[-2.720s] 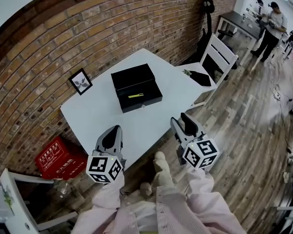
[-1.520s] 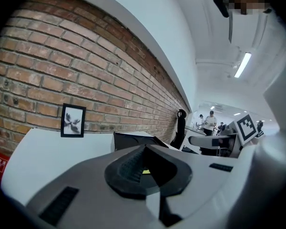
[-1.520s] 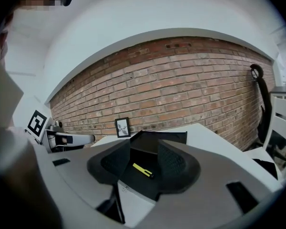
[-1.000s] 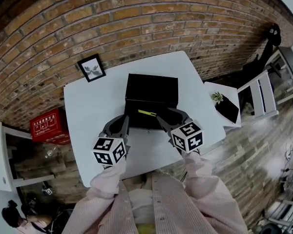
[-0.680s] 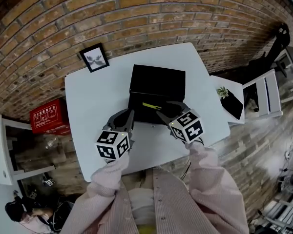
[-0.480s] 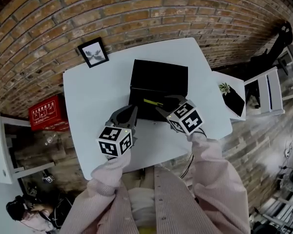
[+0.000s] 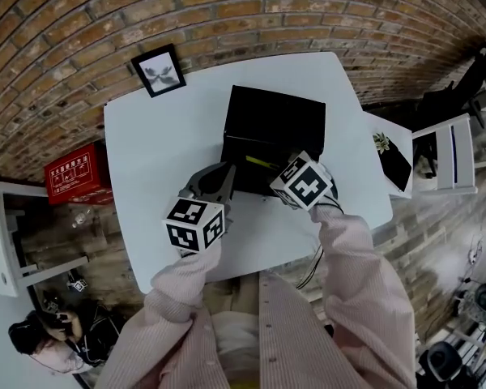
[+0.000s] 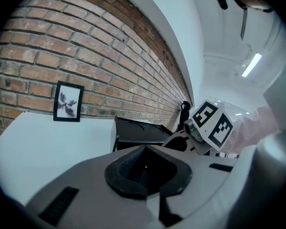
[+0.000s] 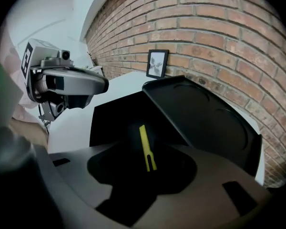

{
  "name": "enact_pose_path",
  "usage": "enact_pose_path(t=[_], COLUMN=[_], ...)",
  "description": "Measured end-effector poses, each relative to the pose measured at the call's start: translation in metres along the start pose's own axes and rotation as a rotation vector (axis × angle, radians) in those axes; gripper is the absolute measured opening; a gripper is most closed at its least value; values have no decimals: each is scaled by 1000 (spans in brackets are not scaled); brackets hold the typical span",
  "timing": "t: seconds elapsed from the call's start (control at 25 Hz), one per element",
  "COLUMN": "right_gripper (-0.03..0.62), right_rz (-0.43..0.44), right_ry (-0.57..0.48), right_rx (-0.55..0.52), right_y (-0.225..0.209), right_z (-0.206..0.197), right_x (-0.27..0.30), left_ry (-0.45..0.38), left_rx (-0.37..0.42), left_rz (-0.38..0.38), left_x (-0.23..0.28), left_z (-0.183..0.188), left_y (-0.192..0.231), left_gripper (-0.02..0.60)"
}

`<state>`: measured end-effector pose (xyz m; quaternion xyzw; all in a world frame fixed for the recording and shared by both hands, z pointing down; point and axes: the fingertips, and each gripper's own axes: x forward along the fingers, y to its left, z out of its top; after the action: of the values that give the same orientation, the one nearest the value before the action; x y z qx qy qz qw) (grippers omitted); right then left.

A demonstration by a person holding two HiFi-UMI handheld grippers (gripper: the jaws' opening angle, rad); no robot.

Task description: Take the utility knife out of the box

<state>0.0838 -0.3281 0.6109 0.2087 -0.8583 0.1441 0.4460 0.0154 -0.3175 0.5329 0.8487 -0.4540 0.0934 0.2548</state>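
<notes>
A black box (image 7: 274, 126) stands open on the white table (image 7: 158, 156), its lid tilted back toward the brick wall. Inside lies the yellow utility knife (image 7: 262, 161), plainly seen as the utility knife (image 9: 145, 148) in the right gripper view. My right gripper (image 7: 279, 173) hangs over the box's near edge, open, with the knife showing between its jaws and nothing held; in its own view the right gripper (image 9: 143, 171) is just short of the knife. My left gripper (image 7: 217, 183) hovers at the box's near left corner, open and empty. The box (image 8: 136, 132) lies ahead of the left gripper (image 8: 145, 168).
A framed picture (image 7: 159, 70) leans against the brick wall at the table's back left. A red case (image 7: 71, 176) sits on the floor to the left. A white chair (image 7: 397, 164) with a dark pad and small plant stands right of the table. A person (image 7: 44, 331) is at lower left.
Both grippers have moved forward to the box. The right one went from the front of the box to above its near edge, close to the knife.
</notes>
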Motion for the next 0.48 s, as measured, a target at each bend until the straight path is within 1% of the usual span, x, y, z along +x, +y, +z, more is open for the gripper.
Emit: enact_pose_path(t=[0.2, 0.36, 0.48], right_gripper=[162, 161, 154], right_rz=[-3, 15, 20], right_ry=[75, 89, 123], right_rx=[-43, -51, -55], right_y=[-2, 0, 1], right_z=[-8, -8, -13], right_x=[12, 16, 19], left_ry=[2, 3, 5], left_rx=[-11, -20, -25], left_rz=[3, 5, 10], left_x=[1, 2, 2], left_z=[-2, -2, -3], left_y=[4, 7, 9], left_gripper=[-8, -8, -8])
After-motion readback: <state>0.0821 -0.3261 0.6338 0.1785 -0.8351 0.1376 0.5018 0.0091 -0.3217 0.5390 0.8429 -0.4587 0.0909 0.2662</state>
